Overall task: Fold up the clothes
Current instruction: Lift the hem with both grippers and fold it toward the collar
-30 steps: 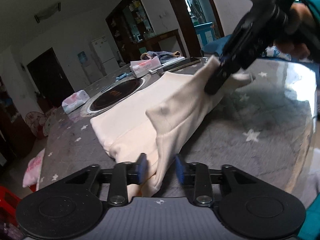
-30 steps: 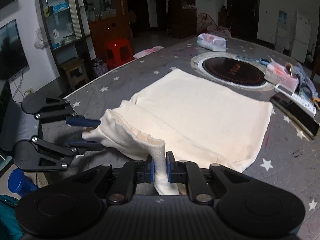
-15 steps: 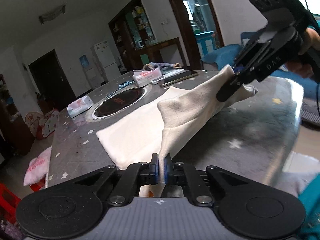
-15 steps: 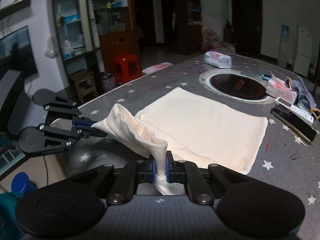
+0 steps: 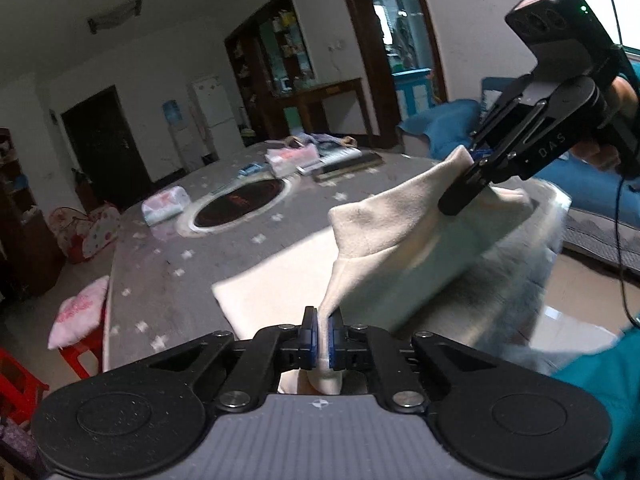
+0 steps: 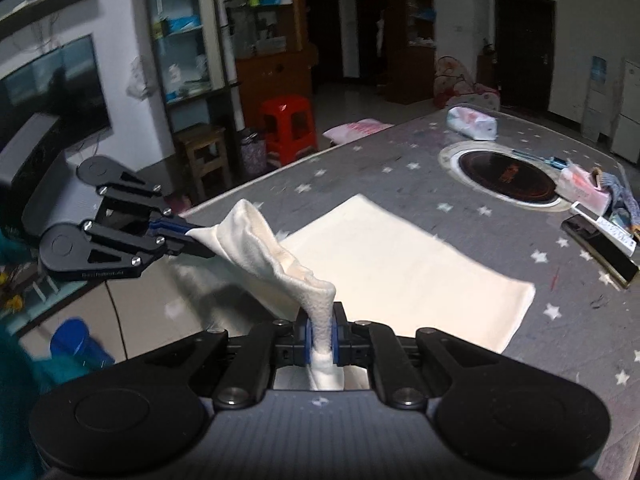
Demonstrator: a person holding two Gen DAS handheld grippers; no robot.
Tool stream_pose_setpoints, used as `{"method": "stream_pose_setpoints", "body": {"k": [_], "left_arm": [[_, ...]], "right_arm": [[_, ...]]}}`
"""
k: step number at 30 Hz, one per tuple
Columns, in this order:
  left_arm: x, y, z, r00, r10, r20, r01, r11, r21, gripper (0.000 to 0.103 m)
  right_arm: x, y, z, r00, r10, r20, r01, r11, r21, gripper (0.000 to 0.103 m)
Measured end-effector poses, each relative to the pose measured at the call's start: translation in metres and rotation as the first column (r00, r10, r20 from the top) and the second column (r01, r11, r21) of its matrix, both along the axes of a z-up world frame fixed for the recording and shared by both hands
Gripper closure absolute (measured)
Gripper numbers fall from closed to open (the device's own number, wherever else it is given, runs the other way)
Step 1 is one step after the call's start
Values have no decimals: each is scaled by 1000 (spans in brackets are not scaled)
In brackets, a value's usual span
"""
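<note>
Right wrist view: soft, light cloth (image 6: 400, 272) is pinched at its near corners by both grippers (image 6: 320, 340) (image 6: 188, 236); it sags between them.

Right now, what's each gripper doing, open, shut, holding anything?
Left gripper: shut on the cloth, near edge lifted.
Right gripper: shut on the same cloth.
</note>
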State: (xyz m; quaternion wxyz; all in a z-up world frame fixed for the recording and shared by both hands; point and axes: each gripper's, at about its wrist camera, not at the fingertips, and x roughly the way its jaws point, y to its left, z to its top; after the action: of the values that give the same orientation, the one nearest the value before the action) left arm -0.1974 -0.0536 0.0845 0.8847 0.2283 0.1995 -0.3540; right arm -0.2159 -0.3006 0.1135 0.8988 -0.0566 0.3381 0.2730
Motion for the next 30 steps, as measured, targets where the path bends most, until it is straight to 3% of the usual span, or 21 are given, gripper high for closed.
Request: {"method": "stream_pose_setpoints", "body": {"k": [3, 8, 12, 16, 21, 23, 28, 30], "left_arm": [[27, -12, 6, 1000, 16, 21, -16, 1000, -6, 98], [93, -37, 0, 998, 65, 9, -65, 998, 19, 98], [151, -62, -27, 988, 144, -53, -140, 988, 72, 98], [184, -74, -55, 971, 214, -105, -203, 973, 109, 95], [197, -73, -64, 961, 249, -120, -238, 966, 103, 87], [199, -70, -63, 955, 276, -112, -266, 959, 99, 79], [207, -54, -51, 926, 358, -122, -353, 933, 64, 79], [205, -47, -42, 917, 364, -162, -367, 930, 18, 69]], "right_arm": [[29, -7, 6, 1000, -31, -2, 31, 999, 12, 95], [94, -17, -19, 991, -117, -67, 118, 993, 7, 95], [145, -24, -41, 975, -188, -119, 189, 982, -4, 95], [193, -31, -66, 951, -259, -166, 259, 966, -20, 92], [195, -43, -87, 924, -355, -144, 358, 934, -8, 74], [189, -53, -81, 910, -399, -115, 403, 915, 8, 74], [166, -70, -69, 898, -432, -81, 431, 902, -23, 74], [156, -75, -69, 896, -436, -87, 434, 900, -46, 74]]}}
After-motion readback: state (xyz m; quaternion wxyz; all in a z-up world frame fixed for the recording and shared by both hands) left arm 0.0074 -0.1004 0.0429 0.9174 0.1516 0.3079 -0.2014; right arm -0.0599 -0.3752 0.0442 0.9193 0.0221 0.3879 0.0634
